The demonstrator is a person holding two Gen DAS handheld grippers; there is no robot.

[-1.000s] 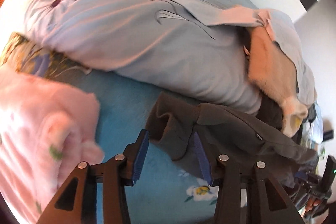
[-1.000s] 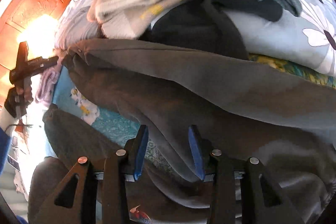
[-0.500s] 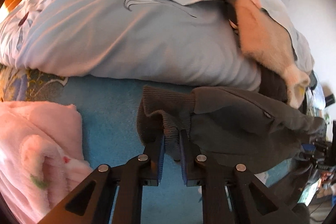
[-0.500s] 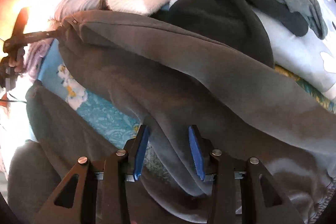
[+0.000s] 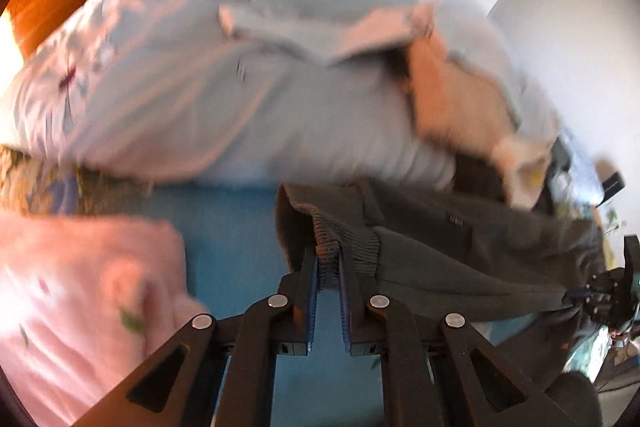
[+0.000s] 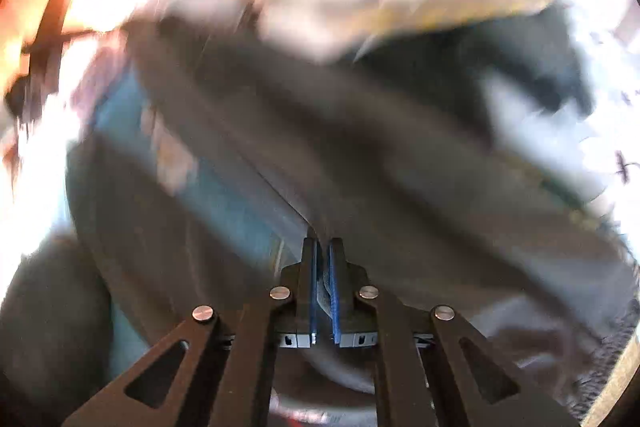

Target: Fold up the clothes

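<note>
Room: I see bare blue bed sheet (image 5: 236, 227) left of my left tongs (image 5: 328, 263) | Garment: dark grey sweatshirt (image 5: 460, 259) lies on the bed, ribbed cuff (image 5: 344, 243) pinched in left tongs; right tongs (image 6: 323, 259) clamped narrow on its fabric, view blurred | Around: pale duvet (image 5: 200, 107) behind, pink blanket (image 5: 80, 287) left, beige knit (image 5: 452, 95) on the heap

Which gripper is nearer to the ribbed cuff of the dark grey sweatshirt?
Left. The left gripper is shut on the ribbed cuff; the right gripper holds the sweatshirt far along it.
</note>
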